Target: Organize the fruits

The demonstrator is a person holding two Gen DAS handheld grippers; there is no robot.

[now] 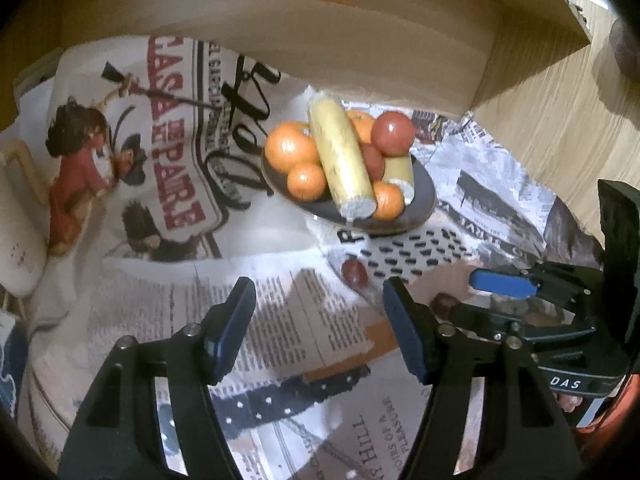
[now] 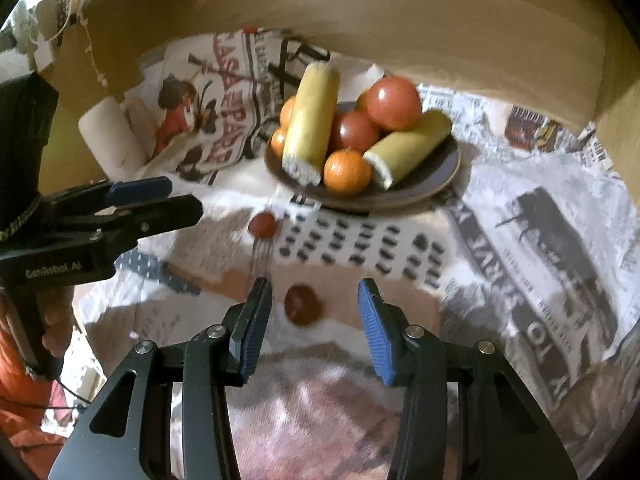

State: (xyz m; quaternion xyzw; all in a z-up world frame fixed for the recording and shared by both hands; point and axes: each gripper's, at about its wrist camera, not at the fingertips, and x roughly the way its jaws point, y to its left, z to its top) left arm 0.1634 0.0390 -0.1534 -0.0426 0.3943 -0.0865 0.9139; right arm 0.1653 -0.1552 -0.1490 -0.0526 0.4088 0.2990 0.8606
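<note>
Piled on a dark plate point(image 2: 436, 184): two corn cobs point(image 2: 312, 120), several oranges point(image 2: 346, 170) and red tomatoes point(image 2: 394, 102), at about 12 o'clock in the right wrist view. Off the plate, on the printed newspaper sheets point(image 2: 540, 240), two small dark red fruits (kind not clear because of blur): one point(image 2: 263, 225) near the plate edge at 7 o'clock from it, the other point(image 2: 303, 304) nearer the camera.

Right gripper point(image 2: 316, 312) open at a moderate width, not touching anything, the nearer small fruit just ahead, between the fingertips. Left gripper point(image 1: 320, 312) open wider, empty, only newspaper under it; the first small fruit point(image 1: 354, 272) lying just beyond its right finger at 1 o'clock.

Around all: a wooden shelf wall point(image 2: 440, 20) behind the plate, a white paper roll point(image 2: 112, 140) at 9 o'clock from the plate.
</note>
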